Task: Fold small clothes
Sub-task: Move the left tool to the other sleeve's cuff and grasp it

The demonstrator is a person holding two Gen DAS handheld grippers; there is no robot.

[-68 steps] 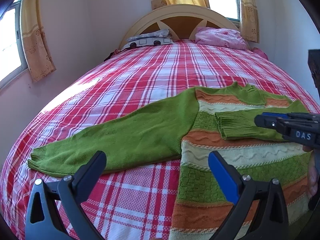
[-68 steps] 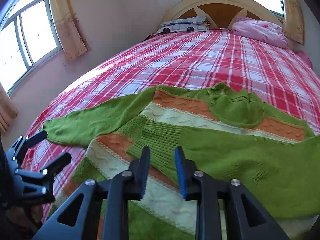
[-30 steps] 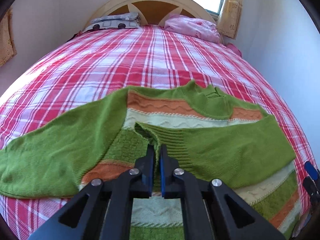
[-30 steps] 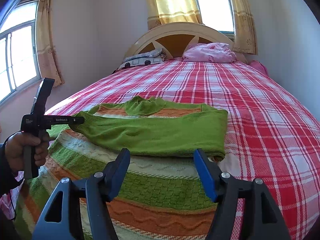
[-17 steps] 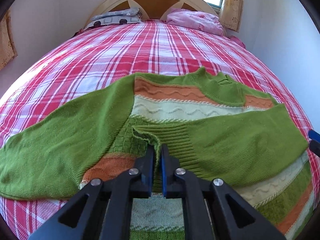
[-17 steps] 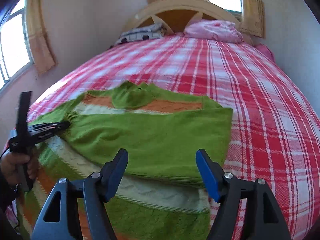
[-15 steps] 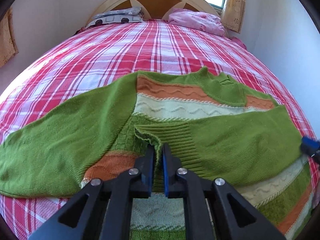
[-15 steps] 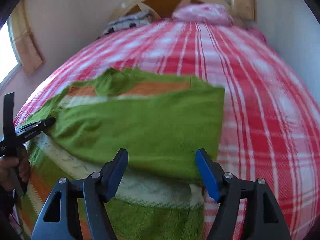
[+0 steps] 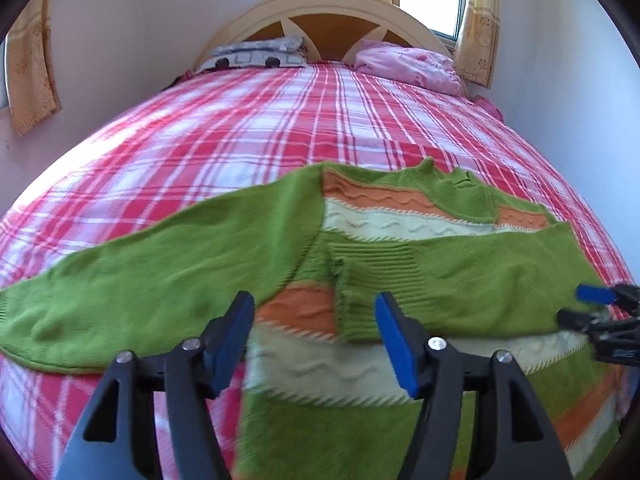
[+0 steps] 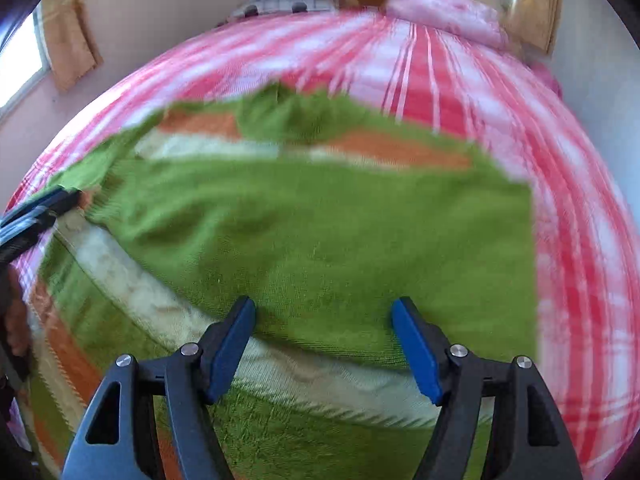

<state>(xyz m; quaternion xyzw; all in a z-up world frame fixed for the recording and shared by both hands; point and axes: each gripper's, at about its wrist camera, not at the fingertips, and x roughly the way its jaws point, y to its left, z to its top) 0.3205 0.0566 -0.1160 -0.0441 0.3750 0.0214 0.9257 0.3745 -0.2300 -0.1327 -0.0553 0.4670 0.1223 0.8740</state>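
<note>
A green sweater (image 9: 360,364) with orange and cream stripes lies flat on the bed; it also fills the right wrist view (image 10: 312,240). Its right sleeve (image 9: 460,280) is folded across the chest, ribbed cuff (image 9: 360,292) near the middle. Its left sleeve (image 9: 160,272) stretches out flat to the left. My left gripper (image 9: 316,332) is open and empty just in front of the cuff. My right gripper (image 10: 324,332) is open and empty over the folded sleeve's lower edge; it shows at the right edge of the left wrist view (image 9: 592,304).
The bed has a red and white plaid cover (image 9: 280,120). A grey patterned pillow (image 9: 256,54) and a pink bundle (image 9: 404,66) lie by the wooden headboard (image 9: 328,16). Walls stand close on both sides, with curtained windows.
My left gripper has opened and let go of the sleeve cuff, which now lies on the sweater's chest. My right gripper has moved closer over the folded sleeve, still open.
</note>
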